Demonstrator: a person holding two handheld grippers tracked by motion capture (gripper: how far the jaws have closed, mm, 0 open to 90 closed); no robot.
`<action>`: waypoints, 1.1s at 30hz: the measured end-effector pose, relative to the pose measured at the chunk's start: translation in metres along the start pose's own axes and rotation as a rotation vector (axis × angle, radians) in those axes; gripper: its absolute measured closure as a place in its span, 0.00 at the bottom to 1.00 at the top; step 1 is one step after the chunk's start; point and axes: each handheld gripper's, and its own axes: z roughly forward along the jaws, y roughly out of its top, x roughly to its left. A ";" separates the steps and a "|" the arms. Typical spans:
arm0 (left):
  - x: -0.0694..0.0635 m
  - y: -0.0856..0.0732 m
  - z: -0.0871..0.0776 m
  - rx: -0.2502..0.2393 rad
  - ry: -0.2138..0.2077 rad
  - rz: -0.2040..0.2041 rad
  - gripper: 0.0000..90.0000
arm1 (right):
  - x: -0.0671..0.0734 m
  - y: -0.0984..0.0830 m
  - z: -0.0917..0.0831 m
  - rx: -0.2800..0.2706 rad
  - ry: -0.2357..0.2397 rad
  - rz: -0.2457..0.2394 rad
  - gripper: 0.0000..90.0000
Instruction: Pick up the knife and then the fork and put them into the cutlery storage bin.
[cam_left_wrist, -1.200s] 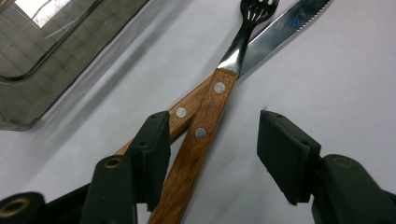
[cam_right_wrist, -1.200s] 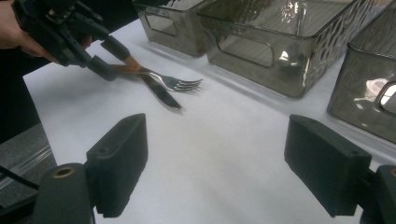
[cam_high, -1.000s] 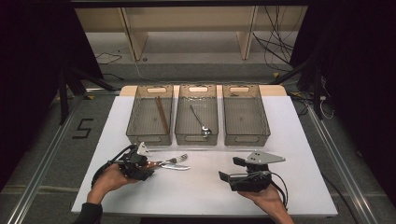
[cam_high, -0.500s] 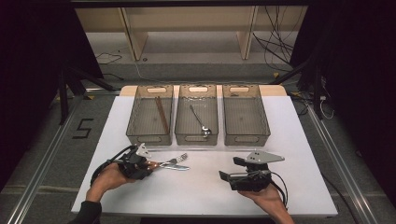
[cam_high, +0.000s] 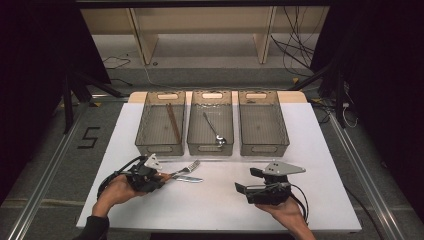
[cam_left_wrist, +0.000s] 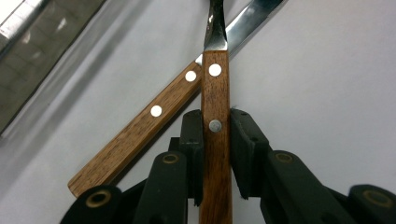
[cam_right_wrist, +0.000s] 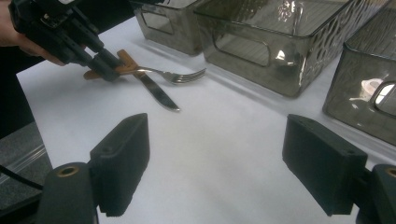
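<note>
A fork and a table knife, both with wooden handles, lie crossed on the white table. My left gripper has just been closing, and its pads now press both sides of the fork's handle. The knife's handle slants off to the left beneath it. My right gripper rests at the front right of the table. Its two jaws stand wide apart with nothing between them. From there I see the left gripper on the fork.
Three smoky clear bins stand in a row behind the cutlery. The left bin holds brown sticks, the middle bin holds a spoon, and the right bin holds nothing that I can see. Cables trail from both grippers.
Both hands have stayed where they were. The left gripper's jaws have drawn in onto the fork's handle.
</note>
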 end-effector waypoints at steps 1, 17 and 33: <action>-0.002 0.001 -0.002 -0.014 -0.001 -0.011 0.84 | 0.000 0.000 0.000 -0.004 0.001 0.000 0.27; -0.042 0.044 -0.015 -0.065 -0.117 0.074 0.84 | 0.033 0.012 -0.003 -0.053 0.042 -0.169 0.26; -0.069 0.082 -0.007 -0.052 -0.201 0.153 0.84 | 0.060 0.011 0.015 -0.016 -0.035 -0.404 0.30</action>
